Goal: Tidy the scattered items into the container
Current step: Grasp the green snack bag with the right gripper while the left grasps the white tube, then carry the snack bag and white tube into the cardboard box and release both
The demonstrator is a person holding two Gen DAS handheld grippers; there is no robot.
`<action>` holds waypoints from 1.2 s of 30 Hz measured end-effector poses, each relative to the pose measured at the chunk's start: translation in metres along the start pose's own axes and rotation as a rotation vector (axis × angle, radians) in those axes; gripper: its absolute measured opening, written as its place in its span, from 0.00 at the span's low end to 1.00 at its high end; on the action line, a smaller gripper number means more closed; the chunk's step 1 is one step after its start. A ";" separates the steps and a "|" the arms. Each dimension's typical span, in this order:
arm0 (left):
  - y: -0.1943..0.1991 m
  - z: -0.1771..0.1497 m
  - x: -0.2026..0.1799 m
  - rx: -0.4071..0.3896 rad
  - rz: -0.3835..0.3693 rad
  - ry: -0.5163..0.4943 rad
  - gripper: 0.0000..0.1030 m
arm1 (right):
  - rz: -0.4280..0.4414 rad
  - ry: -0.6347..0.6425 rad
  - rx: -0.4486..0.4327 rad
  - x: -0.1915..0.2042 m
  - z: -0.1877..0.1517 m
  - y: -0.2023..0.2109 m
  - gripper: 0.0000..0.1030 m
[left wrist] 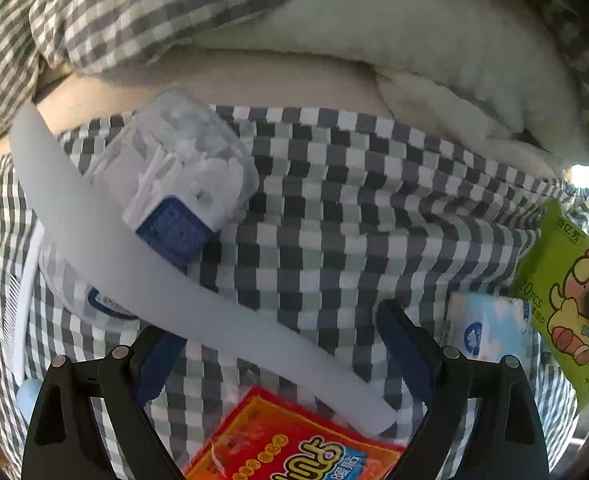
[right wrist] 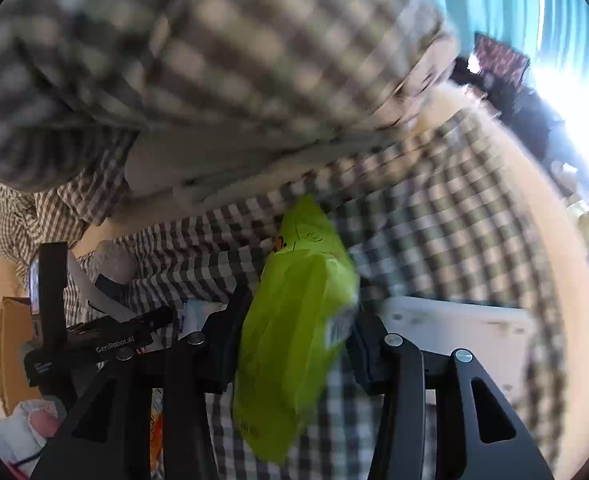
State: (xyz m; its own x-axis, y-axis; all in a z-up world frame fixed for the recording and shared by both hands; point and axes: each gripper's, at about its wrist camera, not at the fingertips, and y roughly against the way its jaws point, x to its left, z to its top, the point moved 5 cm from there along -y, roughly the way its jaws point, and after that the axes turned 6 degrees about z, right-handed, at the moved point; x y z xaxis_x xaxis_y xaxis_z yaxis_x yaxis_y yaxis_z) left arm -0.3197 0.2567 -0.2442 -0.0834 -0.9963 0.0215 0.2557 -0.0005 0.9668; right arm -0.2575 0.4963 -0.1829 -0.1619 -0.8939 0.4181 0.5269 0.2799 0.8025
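Observation:
My left gripper (left wrist: pixel 282 344) is open above a checked bedsheet (left wrist: pixel 334 216), over a long pale strip (left wrist: pixel 142 256) and a red-orange packet (left wrist: pixel 294 444). A clear box of cotton swabs with a blue label (left wrist: pixel 182 172) lies to its upper left. A pale blue tissue pack (left wrist: pixel 486 328) lies to the right. My right gripper (right wrist: pixel 294 320) is shut on a green wet-wipes packet (right wrist: pixel 294 320), also seen at the right edge of the left wrist view (left wrist: pixel 566 288). A white container (right wrist: pixel 462 332) lies just right of the right gripper.
A bunched checked duvet (left wrist: pixel 134 12) and cream blanket (left wrist: pixel 414 60) lie behind. A white comb-like item (left wrist: pixel 22 312) sits at the left. The left gripper's body (right wrist: pixel 94 344) and a cardboard box (right wrist: pixel 10 352) show in the right wrist view.

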 end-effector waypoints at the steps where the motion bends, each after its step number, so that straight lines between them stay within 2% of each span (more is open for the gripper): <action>1: 0.005 0.000 0.000 -0.015 0.010 -0.020 0.69 | 0.011 -0.003 0.003 -0.002 0.001 -0.005 0.41; 2: 0.008 0.000 0.000 -0.018 0.027 -0.036 0.48 | 0.020 -0.001 0.006 0.000 0.004 -0.010 0.39; 3: 0.012 -0.001 0.001 -0.022 0.061 -0.061 0.32 | 0.018 0.006 0.004 0.001 0.006 -0.009 0.36; 4: 0.015 -0.002 0.002 -0.024 0.070 -0.070 0.29 | 0.013 0.016 -0.001 0.005 0.008 -0.004 0.35; 6: 0.030 -0.003 0.009 -0.033 0.054 -0.060 0.13 | -0.005 0.044 -0.012 0.013 0.006 0.005 0.35; 10: 0.070 -0.003 0.022 -0.083 0.025 -0.054 0.12 | 0.015 0.047 -0.013 0.030 -0.006 0.032 0.34; 14: 0.110 -0.005 0.036 -0.106 0.040 -0.083 0.12 | 0.051 0.052 0.023 0.053 -0.021 0.053 0.34; 18: 0.148 -0.014 0.053 -0.135 0.054 -0.085 0.12 | 0.105 0.095 0.067 0.099 -0.037 0.067 0.34; 19: 0.152 -0.015 0.045 -0.141 0.050 -0.081 0.12 | 0.112 0.105 0.072 0.107 -0.039 0.069 0.34; 24: 0.177 -0.021 0.096 -0.157 0.025 -0.033 0.12 | 0.162 0.194 0.085 0.167 -0.055 0.070 0.34; 31: 0.222 -0.049 0.181 -0.211 0.058 0.010 0.12 | 0.243 0.268 0.069 0.263 -0.082 0.072 0.34; 36: 0.261 -0.066 0.252 -0.258 0.095 0.051 0.12 | 0.302 0.348 0.062 0.348 -0.102 0.078 0.34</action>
State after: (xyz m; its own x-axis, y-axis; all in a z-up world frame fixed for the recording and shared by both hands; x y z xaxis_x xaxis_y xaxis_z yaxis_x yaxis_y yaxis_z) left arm -0.2104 0.0001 -0.0035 -0.0006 -0.9959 0.0901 0.4977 0.0778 0.8638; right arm -0.1875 0.1713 -0.0184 0.2863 -0.8303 0.4782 0.4545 0.5570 0.6951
